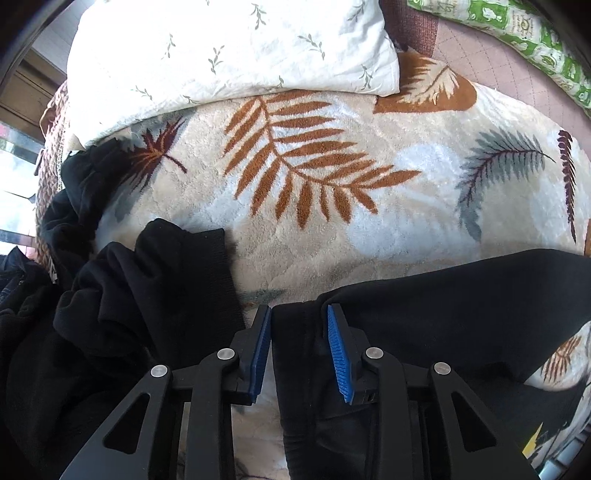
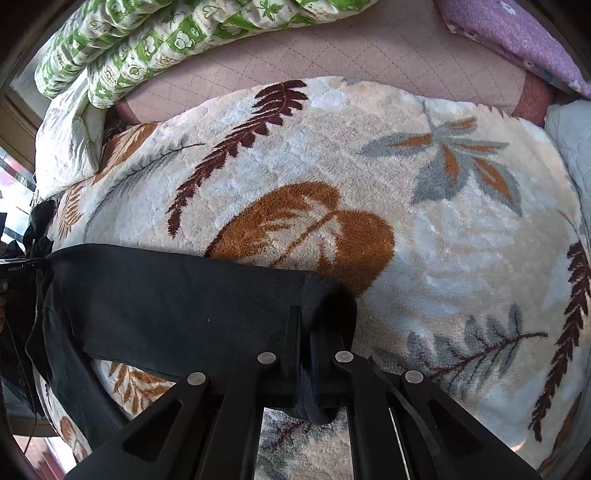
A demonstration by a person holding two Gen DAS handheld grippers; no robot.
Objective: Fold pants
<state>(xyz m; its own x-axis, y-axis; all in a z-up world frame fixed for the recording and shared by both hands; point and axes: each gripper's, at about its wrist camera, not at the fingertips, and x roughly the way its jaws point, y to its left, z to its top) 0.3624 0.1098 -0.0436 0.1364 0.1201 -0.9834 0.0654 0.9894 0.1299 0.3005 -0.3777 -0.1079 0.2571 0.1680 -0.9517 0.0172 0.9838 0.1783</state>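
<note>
Black pants (image 1: 461,295) lie across a fleece leaf-print blanket (image 1: 332,229) on a bed. In the left wrist view my left gripper (image 1: 299,314) is open, its blue pads (image 1: 338,350) straddling the pants' edge, with fabric between the jaws. A bunched black heap with a ribbed cuff (image 1: 155,295) lies to its left. In the right wrist view my right gripper (image 2: 310,317) is shut on the other end of the pants (image 2: 166,295), with fabric bulging over and hanging between the fingers.
A white leaf-print pillow (image 1: 229,48) lies at the blanket's far left. A green patterned quilt (image 2: 155,40) and a purple one (image 2: 517,33) lie along the far side on a pink quilted sheet (image 2: 332,51). The bed edge is at left.
</note>
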